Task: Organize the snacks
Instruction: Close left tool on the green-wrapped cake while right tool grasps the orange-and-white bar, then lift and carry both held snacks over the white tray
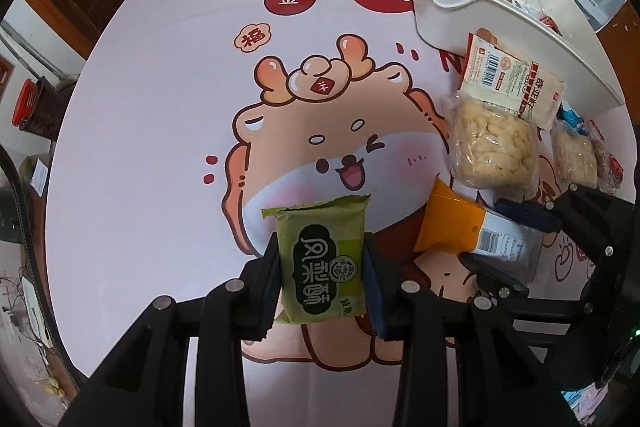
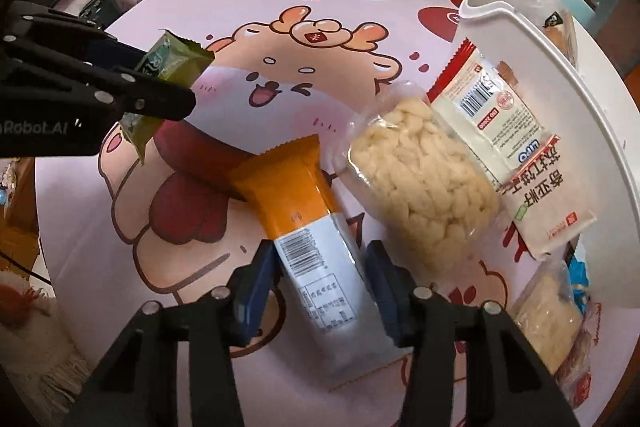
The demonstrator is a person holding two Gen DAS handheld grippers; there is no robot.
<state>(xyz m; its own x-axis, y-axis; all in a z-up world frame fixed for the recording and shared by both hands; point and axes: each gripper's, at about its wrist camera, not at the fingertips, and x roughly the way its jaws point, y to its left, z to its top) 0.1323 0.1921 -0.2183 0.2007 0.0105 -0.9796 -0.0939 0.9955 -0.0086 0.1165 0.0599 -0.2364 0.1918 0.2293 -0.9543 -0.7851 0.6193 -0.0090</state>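
Near the right edge of the table, beside the white bin, the right gripper straddles the orange-and-white packet, pads at its sides; whether they already press I cannot tell. The left gripper is clenched on the green packet, held above the table's middle. Best to squeeze the packet squarely across its width, lift straight up clear of the rice-cracker bag, then carry it over the bin's rim.

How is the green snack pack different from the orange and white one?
The green snack pack is short and held up off the table by the left tool. The orange and white pack is long and lies flat on the tablecloth, between the right tool's fingers. The green pack shows big printed characters; the orange and white one shows a barcode. Both are sealed packs with zigzag ends.
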